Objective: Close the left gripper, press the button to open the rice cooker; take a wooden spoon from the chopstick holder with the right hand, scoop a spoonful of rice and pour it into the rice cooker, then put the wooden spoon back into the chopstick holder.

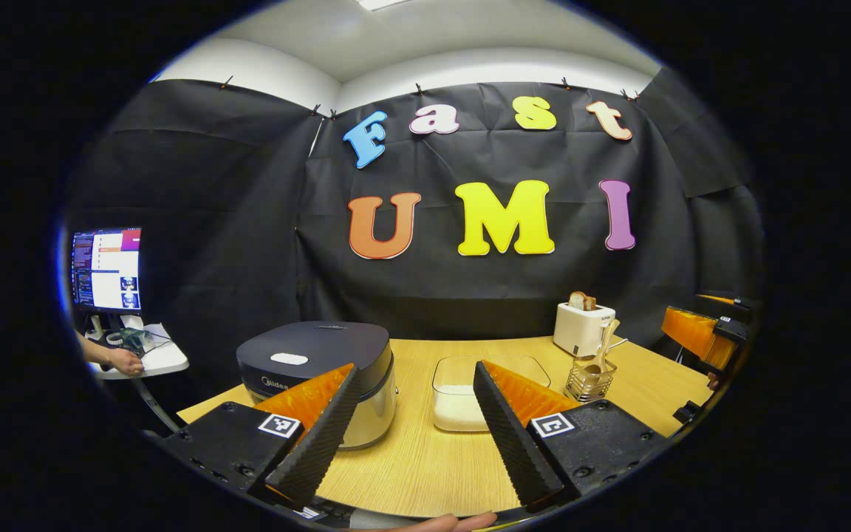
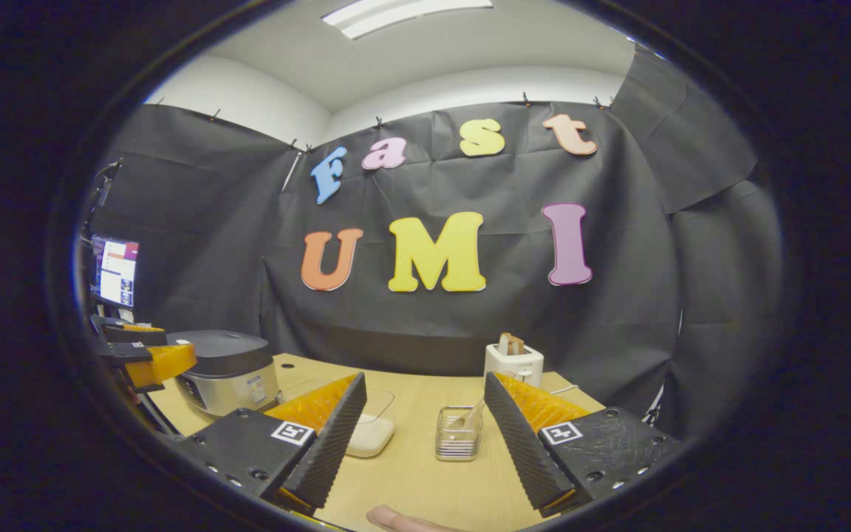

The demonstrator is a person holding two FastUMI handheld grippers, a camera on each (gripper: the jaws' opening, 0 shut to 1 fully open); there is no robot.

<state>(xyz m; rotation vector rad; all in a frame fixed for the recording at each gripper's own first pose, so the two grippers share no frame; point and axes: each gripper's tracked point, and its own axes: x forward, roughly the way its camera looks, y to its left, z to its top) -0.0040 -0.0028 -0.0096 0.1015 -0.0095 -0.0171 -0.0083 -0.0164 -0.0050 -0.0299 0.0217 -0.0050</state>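
While both grippers hover with fingers spread, holding nothing, the cooker [image 1: 318,369] lid stays down; next, the left gripper [image 1: 414,436] must clench, then press the button [image 1: 289,359].

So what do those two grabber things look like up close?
Each gripper has two wedge-shaped fingers with ridged, bumpy inner faces, like little ramps. Behind them sit chunky black blocks held with small screws, and each block wears a square black-and-white sticker that looks like a puzzle code. You can see this on the left gripper and the right gripper. No cables are visible.
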